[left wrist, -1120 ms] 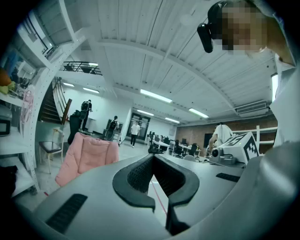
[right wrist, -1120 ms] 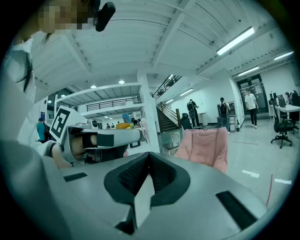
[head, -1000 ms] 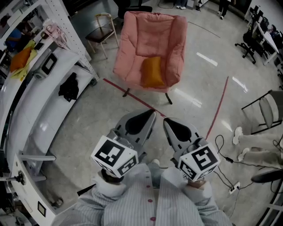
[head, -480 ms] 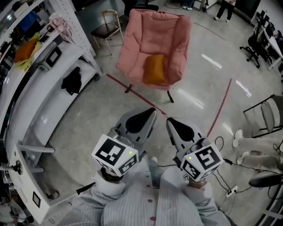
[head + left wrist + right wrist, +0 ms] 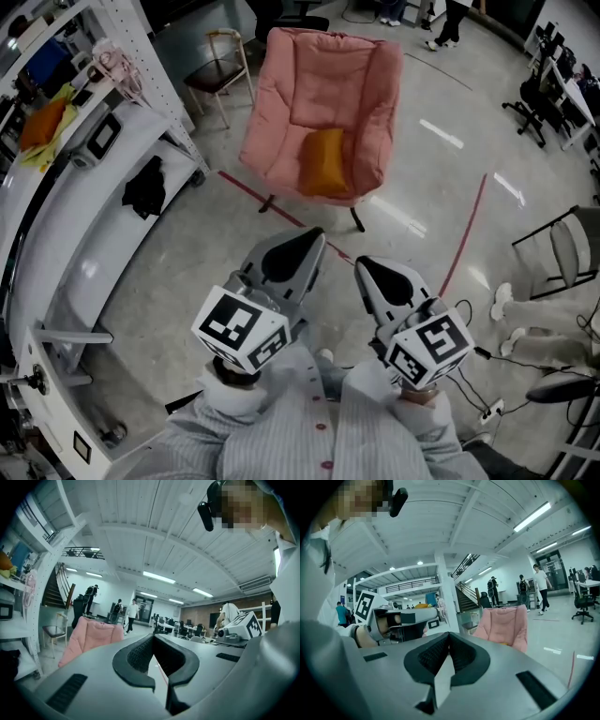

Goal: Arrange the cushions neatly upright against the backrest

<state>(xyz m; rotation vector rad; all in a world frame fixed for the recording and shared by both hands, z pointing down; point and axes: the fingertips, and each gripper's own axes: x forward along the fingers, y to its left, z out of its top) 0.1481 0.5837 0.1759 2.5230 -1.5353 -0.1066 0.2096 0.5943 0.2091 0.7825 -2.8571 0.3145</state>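
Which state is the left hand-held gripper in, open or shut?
Shut: in its own view the left hand-held gripper has tips touching, nothing between them.

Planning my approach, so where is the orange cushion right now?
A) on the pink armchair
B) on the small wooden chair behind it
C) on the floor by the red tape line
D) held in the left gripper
A: the orange cushion sits in the pink armchair, down in its seat area.

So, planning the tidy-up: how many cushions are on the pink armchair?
1: an orange cushion on the seat of the pink armchair, near its middle. No other shows, though one could be hidden.
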